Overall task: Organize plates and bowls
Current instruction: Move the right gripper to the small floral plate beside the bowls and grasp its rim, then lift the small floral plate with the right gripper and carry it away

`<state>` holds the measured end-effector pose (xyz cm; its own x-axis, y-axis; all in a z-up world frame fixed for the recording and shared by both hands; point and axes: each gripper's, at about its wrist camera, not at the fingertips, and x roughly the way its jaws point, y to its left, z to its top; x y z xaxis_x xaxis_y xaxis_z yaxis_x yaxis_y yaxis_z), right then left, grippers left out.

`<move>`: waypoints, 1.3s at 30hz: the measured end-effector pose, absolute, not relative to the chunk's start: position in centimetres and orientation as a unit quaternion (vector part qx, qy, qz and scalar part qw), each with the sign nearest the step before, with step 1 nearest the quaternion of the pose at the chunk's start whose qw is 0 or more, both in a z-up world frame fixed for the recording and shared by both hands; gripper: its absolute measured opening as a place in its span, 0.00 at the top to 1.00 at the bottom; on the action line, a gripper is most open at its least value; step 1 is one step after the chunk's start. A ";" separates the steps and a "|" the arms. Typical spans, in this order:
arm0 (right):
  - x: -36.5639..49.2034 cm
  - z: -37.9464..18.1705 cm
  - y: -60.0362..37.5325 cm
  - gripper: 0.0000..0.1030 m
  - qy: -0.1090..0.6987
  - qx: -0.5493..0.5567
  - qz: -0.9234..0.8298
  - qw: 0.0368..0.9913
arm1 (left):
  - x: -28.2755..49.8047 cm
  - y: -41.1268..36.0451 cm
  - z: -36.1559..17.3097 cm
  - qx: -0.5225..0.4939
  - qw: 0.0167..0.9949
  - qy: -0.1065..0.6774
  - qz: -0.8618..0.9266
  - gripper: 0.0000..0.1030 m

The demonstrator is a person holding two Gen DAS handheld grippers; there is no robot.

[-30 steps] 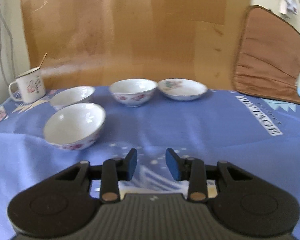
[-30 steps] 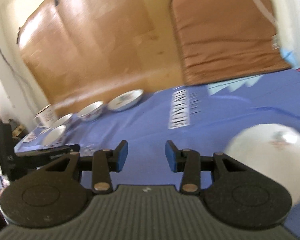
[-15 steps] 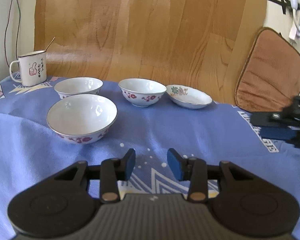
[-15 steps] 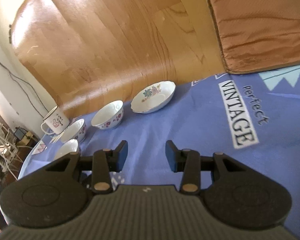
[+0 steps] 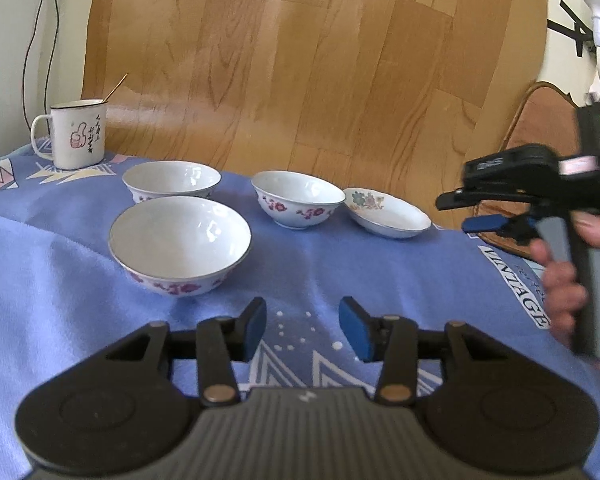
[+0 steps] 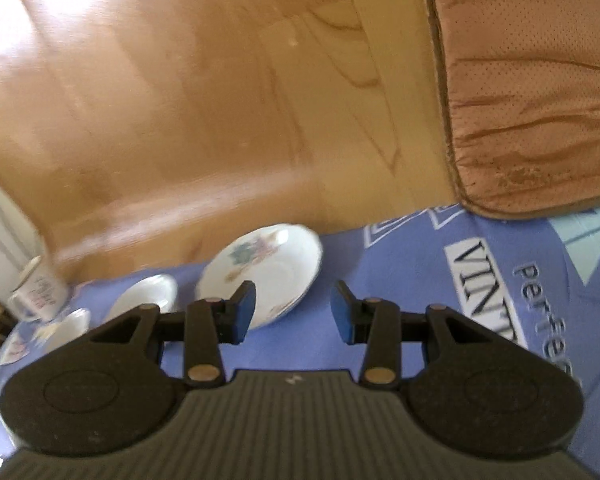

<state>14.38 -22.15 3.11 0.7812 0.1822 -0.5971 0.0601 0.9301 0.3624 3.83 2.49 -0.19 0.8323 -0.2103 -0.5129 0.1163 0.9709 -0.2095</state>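
On the blue patterned cloth [image 5: 52, 280] over the desk, left to right: a white enamel mug with a thumbs-up print [image 5: 78, 134]; two white porcelain bowls with red flowers, one behind [image 5: 172, 180] and one nearer [image 5: 180, 242]; a third flowered bowl [image 5: 298, 199]; and a shallow white plate with a floral centre [image 5: 386, 212].

All look stiff, glazed, slippery and breakable; best pinched at the rim.

The left tool [image 5: 303, 329], its jaws just opened wider, holds nothing. The right tool [image 6: 293, 312] is released too, just short of the plate's rim.
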 end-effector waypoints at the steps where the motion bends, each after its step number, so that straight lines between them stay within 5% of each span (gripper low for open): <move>1: 15.2 2.8 -22.3 0.57 0.334 0.182 0.026 0.924 | 3.8 2.5 -0.2 -0.084 0.954 0.276 -0.086 0.60; 11: 19.7 0.4 -22.6 0.59 0.377 0.207 0.005 0.903 | 3.9 2.6 -0.2 -0.089 0.952 0.278 -0.088 0.60; 13: 19.8 0.4 -22.1 0.76 0.376 0.190 0.006 0.907 | 4.0 2.7 -0.3 -0.090 0.952 0.278 -0.088 0.60; 16: 19.6 0.5 -21.7 0.88 0.379 0.177 0.023 0.908 | 4.1 2.8 -0.3 -0.094 0.951 0.280 -0.088 0.60; 39: 3.6 1.6 -24.2 0.85 0.401 0.229 0.094 0.882 | 4.1 3.2 -0.3 -0.106 0.949 0.282 -0.089 0.53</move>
<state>3.64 -24.20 1.57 0.6609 0.3492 -0.6643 0.0179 0.8776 0.4791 4.13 3.16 -0.34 0.8247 -0.2289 -0.5171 0.1087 0.9615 -0.2523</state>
